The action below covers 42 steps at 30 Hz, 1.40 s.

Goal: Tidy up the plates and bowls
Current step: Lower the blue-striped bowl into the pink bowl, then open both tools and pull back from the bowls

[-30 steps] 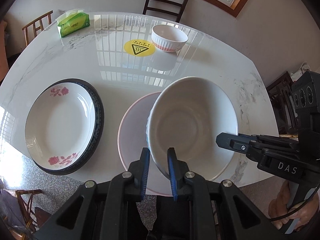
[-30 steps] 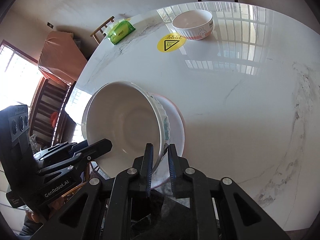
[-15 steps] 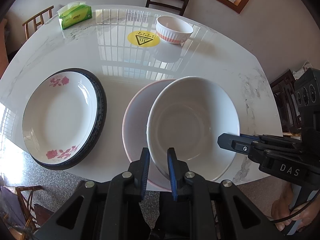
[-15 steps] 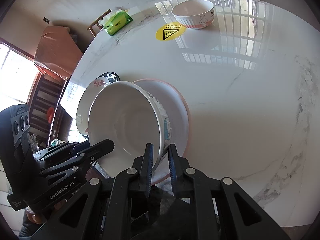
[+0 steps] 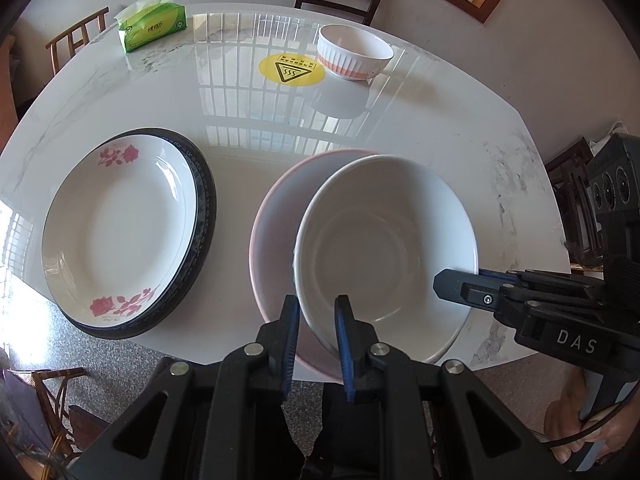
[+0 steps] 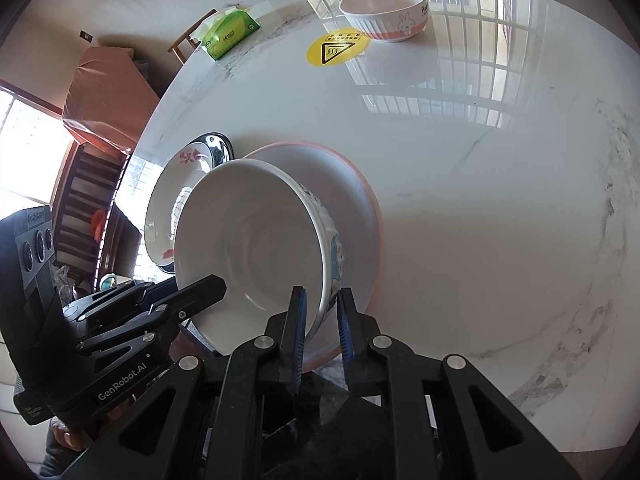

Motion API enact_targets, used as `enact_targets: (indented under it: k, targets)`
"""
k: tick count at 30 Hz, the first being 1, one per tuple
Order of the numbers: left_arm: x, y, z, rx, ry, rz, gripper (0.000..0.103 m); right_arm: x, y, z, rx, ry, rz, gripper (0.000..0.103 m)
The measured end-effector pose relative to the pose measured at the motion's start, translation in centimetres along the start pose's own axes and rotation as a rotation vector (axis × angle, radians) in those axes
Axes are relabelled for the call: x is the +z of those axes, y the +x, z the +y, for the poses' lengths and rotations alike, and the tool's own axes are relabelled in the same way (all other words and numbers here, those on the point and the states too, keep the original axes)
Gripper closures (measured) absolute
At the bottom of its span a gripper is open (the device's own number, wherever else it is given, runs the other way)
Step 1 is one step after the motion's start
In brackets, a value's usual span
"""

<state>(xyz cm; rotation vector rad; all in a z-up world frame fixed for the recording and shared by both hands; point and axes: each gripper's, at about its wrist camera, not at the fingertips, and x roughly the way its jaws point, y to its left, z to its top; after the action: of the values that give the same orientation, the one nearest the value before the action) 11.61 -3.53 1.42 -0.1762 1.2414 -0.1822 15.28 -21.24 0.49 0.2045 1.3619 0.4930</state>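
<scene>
We clamped the large white bowl [image 5: 384,240] by its near rim in the left hand-held gripper [image 5: 316,320], right hand-held gripper [image 6: 322,320] pinching its opposite rim, over the pink plate [image 5: 276,216]; small bowl [image 5: 354,56] far across the table [image 5: 440,120].

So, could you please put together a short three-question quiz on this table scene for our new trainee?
1. True or false: both the left gripper and the right gripper are clamped on the rim of the large white bowl.
2. What lies directly beneath the large white bowl: A) the rose plate, B) the pink-rimmed plate, C) the yellow sticker?
3. Which item stands beside the yellow sticker, the small rabbit bowl or the green tissue pack?

Key: 1 true; 2 B; 3 the small rabbit bowl.
</scene>
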Motion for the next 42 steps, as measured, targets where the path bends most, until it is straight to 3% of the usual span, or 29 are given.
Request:
enact_targets:
  k: [17,28,35,42]
  targets:
    - [-0.1,0.1,-0.3,0.023,0.02,0.012,0.083,0.0,0.2,0.1,-0.006,0.003,0.005,0.085]
    - [0.1,0.1,-0.4,0.009,0.021,0.013,0.073,0.1,0.3,0.0,0.009,0.016,0.008,0.082]
    - [0.0,-0.6,-0.6,0.033,0.052,-0.012,0.069,0.2,0.1,0.2,0.021,0.012,0.003,0.075]
    - [0.4,-1.9,-0.7,0.009,0.067,-0.046,0.069,0.2,-1.0,0.2,0.04,0.008,-0.028,0.074]
